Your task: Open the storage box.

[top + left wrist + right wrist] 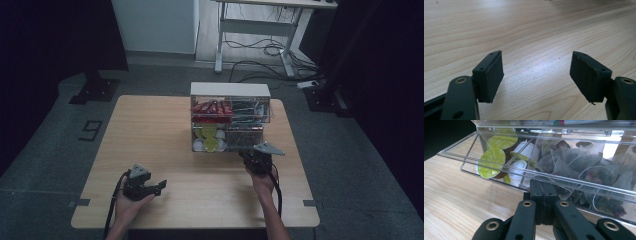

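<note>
A clear drawer organizer (230,90) with a white top stands at the far middle of the wooden table (150,130). Its bottom drawer (586,182) holds green-lidded capsules (491,162) on the left and mesh tea bags (596,172) on the right. My right gripper (544,187) is shut with its tips on that drawer's clear front edge, and it sits at the organizer's front (248,154). My left gripper (536,72) is open with nothing between its jaws, low over bare wood near the front left (161,186).
The organizer's upper level holds red packets (210,108) and darker items beside them. Beyond the table, on the grey floor, stand a desk frame (255,30) with cables and a black stand base (95,90).
</note>
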A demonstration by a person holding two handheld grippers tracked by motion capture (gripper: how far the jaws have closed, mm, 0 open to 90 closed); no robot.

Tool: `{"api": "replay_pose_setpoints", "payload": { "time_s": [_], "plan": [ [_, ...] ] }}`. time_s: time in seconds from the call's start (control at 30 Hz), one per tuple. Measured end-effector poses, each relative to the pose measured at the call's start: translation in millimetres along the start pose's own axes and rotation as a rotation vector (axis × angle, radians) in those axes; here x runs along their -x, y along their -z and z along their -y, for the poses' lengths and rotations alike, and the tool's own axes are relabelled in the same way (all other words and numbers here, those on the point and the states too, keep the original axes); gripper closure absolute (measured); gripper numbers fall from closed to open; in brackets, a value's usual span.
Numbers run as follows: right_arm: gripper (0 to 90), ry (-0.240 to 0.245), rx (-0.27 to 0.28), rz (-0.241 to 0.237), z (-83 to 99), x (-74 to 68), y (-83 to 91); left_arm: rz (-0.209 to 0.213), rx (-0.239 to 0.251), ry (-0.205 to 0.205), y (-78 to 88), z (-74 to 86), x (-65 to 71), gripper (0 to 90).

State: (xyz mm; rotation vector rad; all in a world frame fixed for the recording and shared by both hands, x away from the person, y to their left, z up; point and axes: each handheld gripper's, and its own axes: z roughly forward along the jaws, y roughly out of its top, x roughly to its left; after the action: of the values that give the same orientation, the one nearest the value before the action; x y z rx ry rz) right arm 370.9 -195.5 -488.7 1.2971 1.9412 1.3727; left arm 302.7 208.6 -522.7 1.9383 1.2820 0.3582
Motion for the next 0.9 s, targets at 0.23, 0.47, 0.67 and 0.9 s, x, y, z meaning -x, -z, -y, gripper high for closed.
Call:
{"api": "replay_pose_setpoints", "payload": {
  "time_s": [0.23, 0.47, 0.67, 0.9],
  "plan": [
    [89.2, -0.008, 0.014, -0.006, -3.9, 0.9, 0.8, -0.002, 0.001, -0.001, 0.4, 0.0, 0.5, 27.1],
    [89.2, -0.017, 0.029, -0.012, -10.2, 0.2, -1.4, -0.003, 0.003, -0.001, 0.7, -0.4, 0.5, 27.0],
    [89.2, -0.02, 0.038, -0.011, -12.4, 1.1, -2.2, -0.004, 0.006, -0.001, 1.5, -0.6, 0.5, 27.0],
    [89.2, -0.026, 0.051, -0.011, -15.2, 2.8, -1.6, -0.006, 0.006, -0.002, 0.9, -0.3, 1.2, 27.0]
  ]
}}
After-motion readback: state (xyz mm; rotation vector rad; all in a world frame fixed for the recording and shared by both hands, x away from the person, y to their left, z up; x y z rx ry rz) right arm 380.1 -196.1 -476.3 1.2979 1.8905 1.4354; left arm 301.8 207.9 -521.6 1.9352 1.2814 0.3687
